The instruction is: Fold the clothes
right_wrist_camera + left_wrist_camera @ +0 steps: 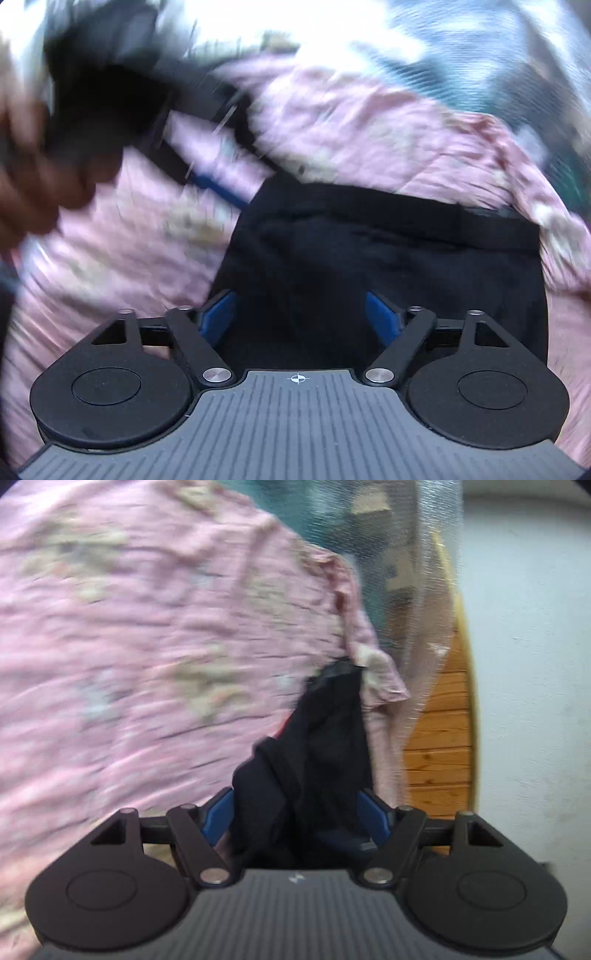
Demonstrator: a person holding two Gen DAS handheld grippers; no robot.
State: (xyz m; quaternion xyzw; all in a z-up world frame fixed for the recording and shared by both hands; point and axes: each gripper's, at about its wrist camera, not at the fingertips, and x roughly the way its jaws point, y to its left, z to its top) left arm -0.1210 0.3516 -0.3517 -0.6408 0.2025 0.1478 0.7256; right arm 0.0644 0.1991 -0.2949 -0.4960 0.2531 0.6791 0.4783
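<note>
left gripper (299, 805): clamped on black garment (314, 746) | right gripper (301, 314): jaw state untellable | advice: garment kept taut over pink sheet (129, 646)

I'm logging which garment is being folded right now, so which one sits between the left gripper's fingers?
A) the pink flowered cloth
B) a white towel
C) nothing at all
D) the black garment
D: in the left wrist view the black garment bunches up between the blue fingers of the left gripper, while the pink flowered cloth lies behind it.
</note>
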